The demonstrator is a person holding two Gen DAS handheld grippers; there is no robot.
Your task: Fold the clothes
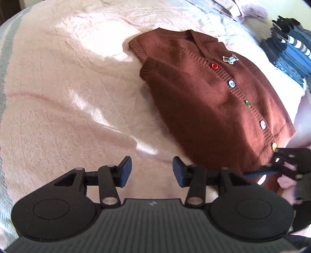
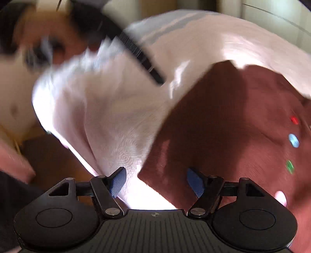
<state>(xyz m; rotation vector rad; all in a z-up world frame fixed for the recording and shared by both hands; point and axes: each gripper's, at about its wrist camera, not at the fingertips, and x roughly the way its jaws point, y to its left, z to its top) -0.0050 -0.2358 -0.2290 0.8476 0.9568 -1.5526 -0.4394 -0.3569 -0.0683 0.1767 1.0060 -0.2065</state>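
A brown knit cardigan (image 1: 204, 93) with coloured buttons and a small dog patch lies flat on a pink bedspread (image 1: 68, 87), its left sleeve folded in over the body. My left gripper (image 1: 151, 171) is open and empty, over the bedspread just left of the cardigan's hem. My right gripper (image 2: 155, 183) is open at the cardigan's lower corner (image 2: 223, 126), the hem edge between its jaws; this view is blurred. The right gripper also shows in the left wrist view (image 1: 287, 163) at the hem's right corner.
A stack of dark folded clothes (image 1: 289, 50) sits at the far right of the bed. Pale crumpled fabric (image 1: 233, 9) lies beyond the cardigan's collar. The bed's edge and a brown floor (image 2: 48, 159) show at lower left in the right wrist view.
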